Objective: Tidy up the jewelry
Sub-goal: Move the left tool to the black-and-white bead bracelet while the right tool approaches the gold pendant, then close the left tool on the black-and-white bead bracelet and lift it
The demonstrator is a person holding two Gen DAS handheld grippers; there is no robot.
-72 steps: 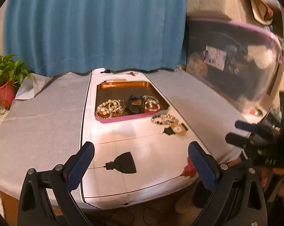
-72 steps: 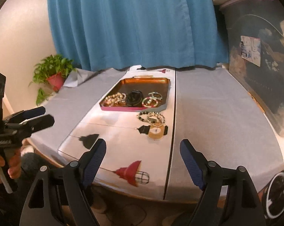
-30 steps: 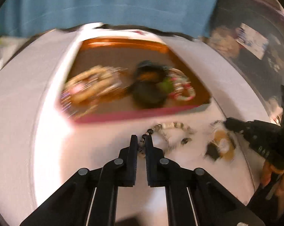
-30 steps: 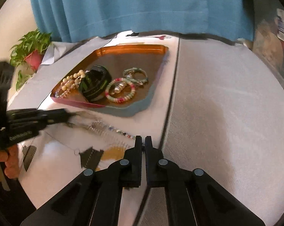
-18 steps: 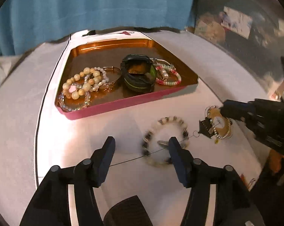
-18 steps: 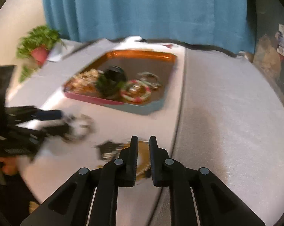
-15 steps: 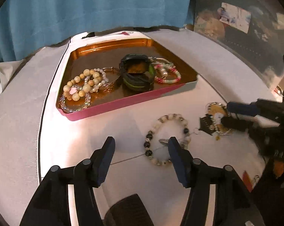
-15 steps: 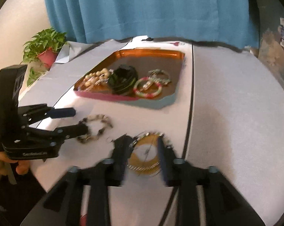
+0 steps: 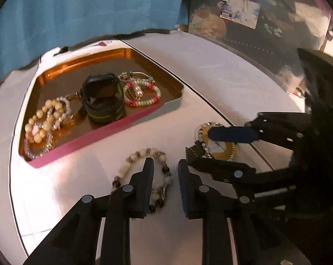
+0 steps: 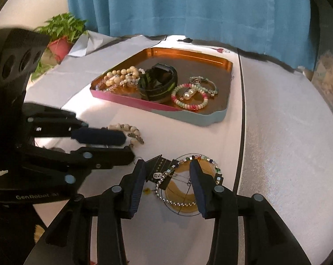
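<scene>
While both sets of jaws have just been closing | left gripper (image 9: 163,165) brought astride beaded bracelet (image 9: 142,174), lower centre, not yet pinched | right gripper (image 10: 165,167) parted over chain bracelet (image 10: 186,181) | tray (image 10: 195,117) awaits, upper centre

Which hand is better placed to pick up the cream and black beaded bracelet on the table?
Left. The left gripper straddles the beaded bracelet, jaws closing around its strand. The right gripper hovers over the rhinestone bracelet.
</scene>
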